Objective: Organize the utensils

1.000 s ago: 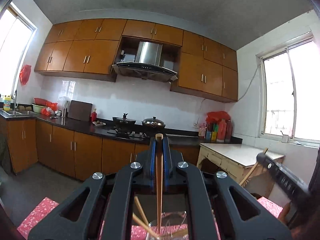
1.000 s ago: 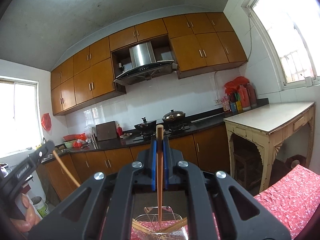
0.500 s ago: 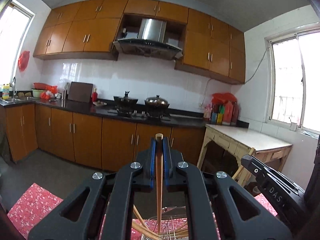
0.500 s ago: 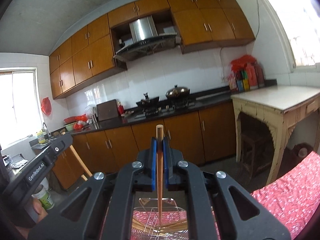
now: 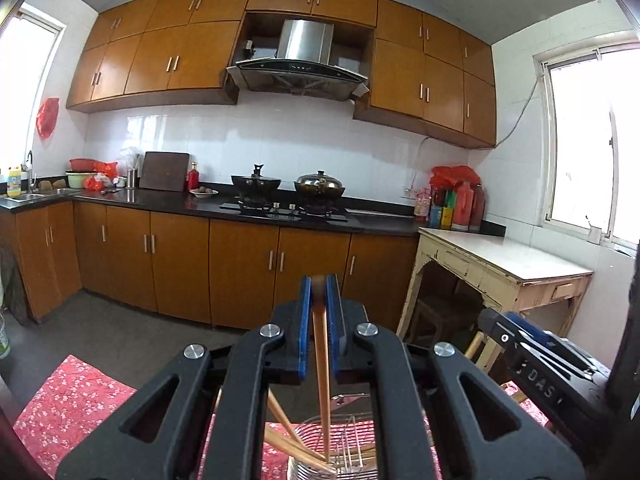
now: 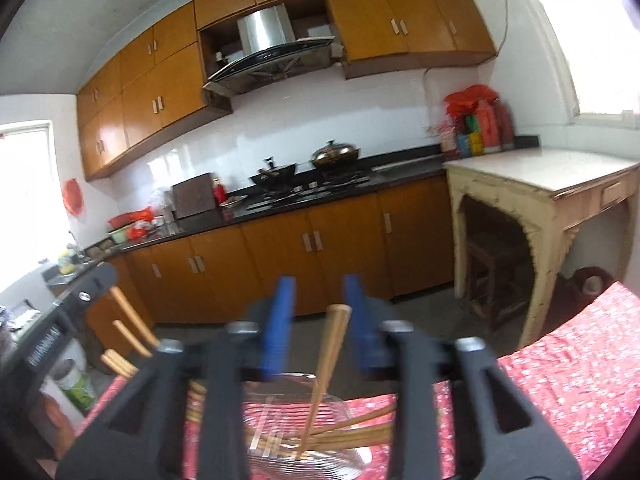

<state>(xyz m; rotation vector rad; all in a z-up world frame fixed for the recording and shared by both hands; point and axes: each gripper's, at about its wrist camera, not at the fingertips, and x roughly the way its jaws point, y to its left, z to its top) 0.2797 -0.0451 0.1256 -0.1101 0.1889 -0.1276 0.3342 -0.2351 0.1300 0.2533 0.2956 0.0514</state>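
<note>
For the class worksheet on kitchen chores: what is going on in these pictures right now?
A person with a tool in each hand is dropping wooden chopsticks into a wire basket on a red floral cloth. The left tool is shut on one chopstick, tip down in the basket. The right tool has just been opening; its chopstick leans loose between the blue pads, tip in the basket.

White letters "DAS" stand on the black body of the right hand-held gripper (image 5: 538, 336); the left one's lettering seems too blurred to read.
</note>
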